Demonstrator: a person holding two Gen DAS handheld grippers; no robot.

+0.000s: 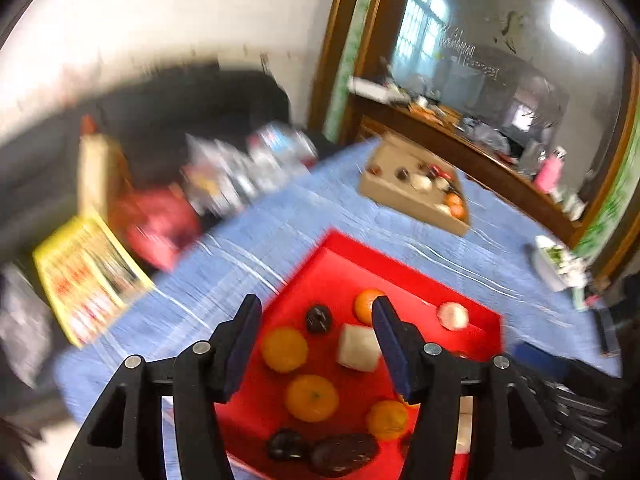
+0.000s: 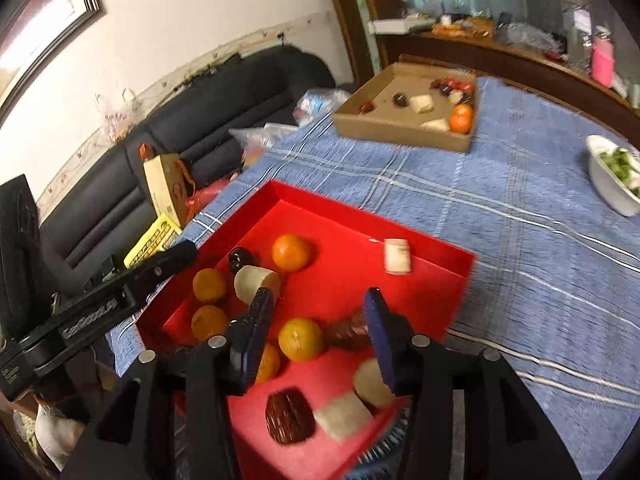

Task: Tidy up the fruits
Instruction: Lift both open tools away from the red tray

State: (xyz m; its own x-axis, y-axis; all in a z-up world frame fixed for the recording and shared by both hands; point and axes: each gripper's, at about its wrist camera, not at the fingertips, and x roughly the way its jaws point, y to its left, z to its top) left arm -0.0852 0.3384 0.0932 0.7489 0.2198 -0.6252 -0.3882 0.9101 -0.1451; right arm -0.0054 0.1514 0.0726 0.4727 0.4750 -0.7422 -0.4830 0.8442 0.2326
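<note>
Several oranges (image 2: 300, 339), dark fruits and pale chunks lie loose in the red tray (image 2: 432, 280) under both grippers. The right gripper (image 2: 318, 322) has its fingers apart around nothing, an orange just beyond them. The left gripper (image 1: 316, 340) is likewise open and empty. Past the tray's far edge the blue-clothed bench (image 2: 520, 240) runs bare to the cardboard box (image 2: 400, 134).

This is a lived-in room of a home. A dark sofa (image 2: 208, 120) runs along the pale wall at the left of the frame, with bags and packets beside it. A framed picture (image 2: 48, 28) hangs at the upper left. The counter (image 2: 520, 240) wears a blue checked cloth, and a cluttered wooden sideboard (image 2: 500, 56) with a mirror (image 1: 500, 60) stands at the upper right.
</note>
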